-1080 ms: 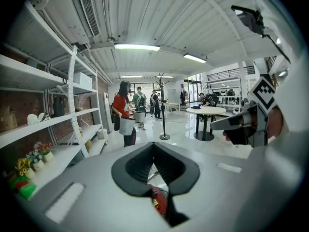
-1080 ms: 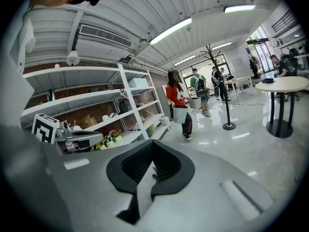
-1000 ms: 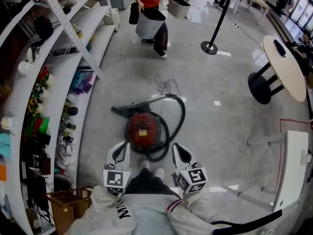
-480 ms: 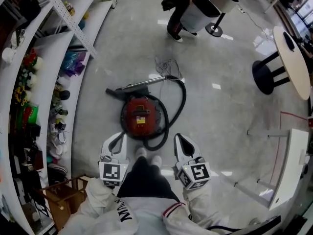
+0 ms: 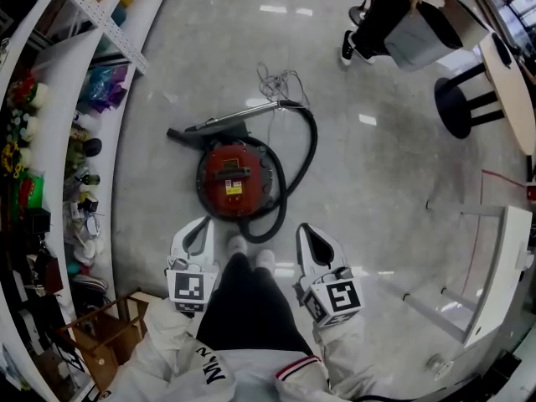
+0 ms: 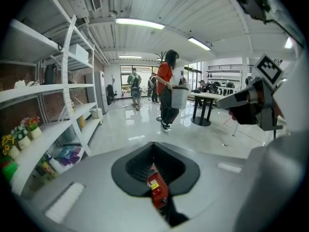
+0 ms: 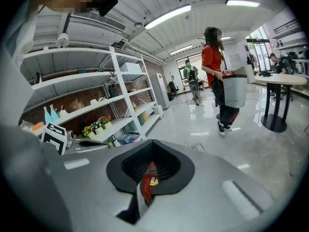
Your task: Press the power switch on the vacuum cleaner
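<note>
Red canister vacuum cleaner (image 5: 234, 178) is sitting on the floor (image 5: 377, 182) just ahead of the person's shoes (image 5: 265, 259), with a black hose (image 5: 295, 193) looping round it. Left claw (image 5: 203, 225) and right claw (image 5: 303, 229) are hovering above it, both closed and empty (no switch is discernible). A press is likely risking rolling the canister away or slipping onto the hose.

Left gripper (image 5: 203, 224), right gripper (image 5: 305, 229), jaws together

Red round vacuum cleaner (image 5: 234, 179) upright on floor.
</note>
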A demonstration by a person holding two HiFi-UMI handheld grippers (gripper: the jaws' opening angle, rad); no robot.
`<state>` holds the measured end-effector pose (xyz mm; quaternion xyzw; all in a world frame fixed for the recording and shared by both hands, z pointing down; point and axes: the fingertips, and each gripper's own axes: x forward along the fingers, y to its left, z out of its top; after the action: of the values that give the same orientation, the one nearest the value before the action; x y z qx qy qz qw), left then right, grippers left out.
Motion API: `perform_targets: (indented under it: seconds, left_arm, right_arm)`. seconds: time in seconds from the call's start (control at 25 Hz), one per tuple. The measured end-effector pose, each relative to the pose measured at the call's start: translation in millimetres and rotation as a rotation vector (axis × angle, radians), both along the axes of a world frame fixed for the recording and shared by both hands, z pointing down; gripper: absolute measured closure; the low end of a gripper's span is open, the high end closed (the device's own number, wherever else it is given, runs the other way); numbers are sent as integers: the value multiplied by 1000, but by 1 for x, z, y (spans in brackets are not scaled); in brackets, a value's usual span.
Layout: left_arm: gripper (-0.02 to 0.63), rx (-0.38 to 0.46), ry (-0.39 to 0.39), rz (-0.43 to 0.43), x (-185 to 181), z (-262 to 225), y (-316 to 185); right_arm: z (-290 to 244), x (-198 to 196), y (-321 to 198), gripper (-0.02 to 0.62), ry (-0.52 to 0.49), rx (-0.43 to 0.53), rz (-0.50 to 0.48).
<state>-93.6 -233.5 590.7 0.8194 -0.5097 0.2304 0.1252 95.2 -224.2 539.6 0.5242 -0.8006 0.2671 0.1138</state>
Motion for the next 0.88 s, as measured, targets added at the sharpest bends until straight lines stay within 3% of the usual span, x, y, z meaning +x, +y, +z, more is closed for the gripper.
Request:
perform_targets:
  seconds: [0.88]
  left_arm:
    - [606, -109, 2, 20, 4, 104, -8]
  right_arm:
    - [86, -20, -7, 595, 13, -45, -8]
